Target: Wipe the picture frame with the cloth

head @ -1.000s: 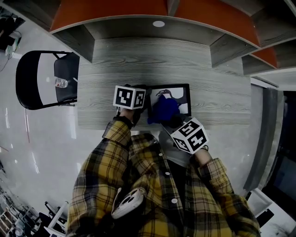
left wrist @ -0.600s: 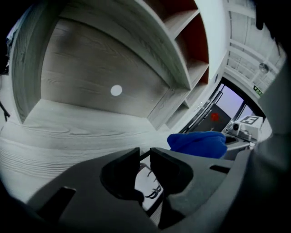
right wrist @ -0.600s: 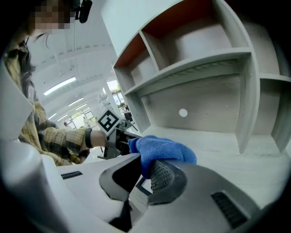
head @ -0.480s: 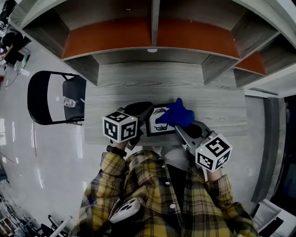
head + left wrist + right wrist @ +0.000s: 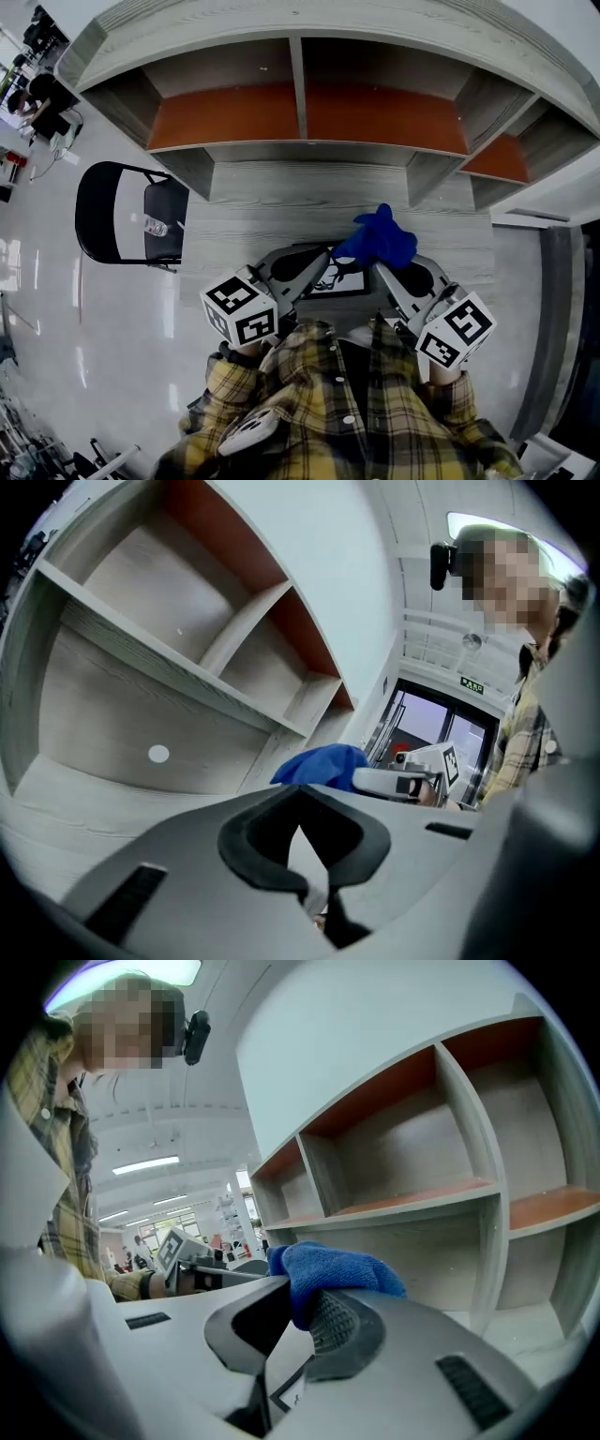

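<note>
Both grippers are raised over the grey table (image 5: 309, 202). The black-edged picture frame (image 5: 339, 279) hangs tilted between them, off the tabletop. My left gripper (image 5: 317, 261) has just been closing and is shut, with the frame's edge (image 5: 319, 907) showing between its jaws. My right gripper (image 5: 386, 266) is shut on the blue cloth (image 5: 378, 240), which bulges out above its tip. In the right gripper view the cloth (image 5: 337, 1274) is pinched at the right gripper (image 5: 281, 1330), with a frame corner (image 5: 281, 1389) lower down. The left gripper (image 5: 302, 855) sees the cloth (image 5: 319, 764) just beyond.
A grey shelf unit with orange back panels (image 5: 300, 112) stands behind the table. To the left is a black chair (image 5: 122, 216) with a small bottle (image 5: 157, 227) on its seat. The person's plaid shirt (image 5: 337, 412) fills the bottom of the head view.
Both grippers have risen from the tabletop, taking the cloth and the frame up with them. The frame went from lying flat to tilted. The left jaws closed.
</note>
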Tool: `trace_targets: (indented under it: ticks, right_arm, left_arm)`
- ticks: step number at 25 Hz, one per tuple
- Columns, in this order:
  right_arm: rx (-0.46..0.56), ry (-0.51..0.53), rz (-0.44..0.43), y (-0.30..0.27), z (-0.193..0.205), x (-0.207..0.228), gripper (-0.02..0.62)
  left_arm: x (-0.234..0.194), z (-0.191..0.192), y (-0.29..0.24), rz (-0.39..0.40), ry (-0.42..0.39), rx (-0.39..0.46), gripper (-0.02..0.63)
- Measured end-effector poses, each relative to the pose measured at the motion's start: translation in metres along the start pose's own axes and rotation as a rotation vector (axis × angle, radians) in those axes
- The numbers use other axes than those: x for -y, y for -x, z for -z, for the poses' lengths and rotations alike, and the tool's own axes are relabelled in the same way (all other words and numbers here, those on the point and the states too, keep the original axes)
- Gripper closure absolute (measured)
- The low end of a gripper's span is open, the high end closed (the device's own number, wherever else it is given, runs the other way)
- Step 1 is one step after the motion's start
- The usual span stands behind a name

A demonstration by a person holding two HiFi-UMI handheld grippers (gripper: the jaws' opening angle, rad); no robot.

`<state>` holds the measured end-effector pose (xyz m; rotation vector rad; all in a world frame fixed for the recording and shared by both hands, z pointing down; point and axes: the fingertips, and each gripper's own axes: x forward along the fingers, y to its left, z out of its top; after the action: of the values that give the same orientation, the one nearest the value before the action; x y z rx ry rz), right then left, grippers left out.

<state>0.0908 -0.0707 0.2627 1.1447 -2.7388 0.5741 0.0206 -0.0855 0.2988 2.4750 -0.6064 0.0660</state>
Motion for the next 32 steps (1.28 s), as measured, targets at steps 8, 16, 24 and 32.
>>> trace_targets:
  ticks: [8,16,24,32]
  right_arm:
    - [0.017,0.036,-0.006,0.009,-0.011,0.010,0.554]
    - [0.026,0.059,-0.002,0.016,-0.016,0.015,0.554]
    - [0.009,0.050,-0.002,0.012,-0.010,0.015,0.554]
    - [0.003,0.040,-0.008,0.008,-0.010,0.015,0.554]
  left_arm:
    - [0.013,-0.013,-0.012,-0.005,-0.076,-0.005,0.600]
    - [0.013,-0.018,-0.019,-0.029,-0.113,0.000,0.600]
    - [0.006,-0.016,-0.017,-0.045,-0.112,-0.003,0.600]
    - [0.002,-0.020,-0.017,-0.046,-0.108,0.001,0.600]
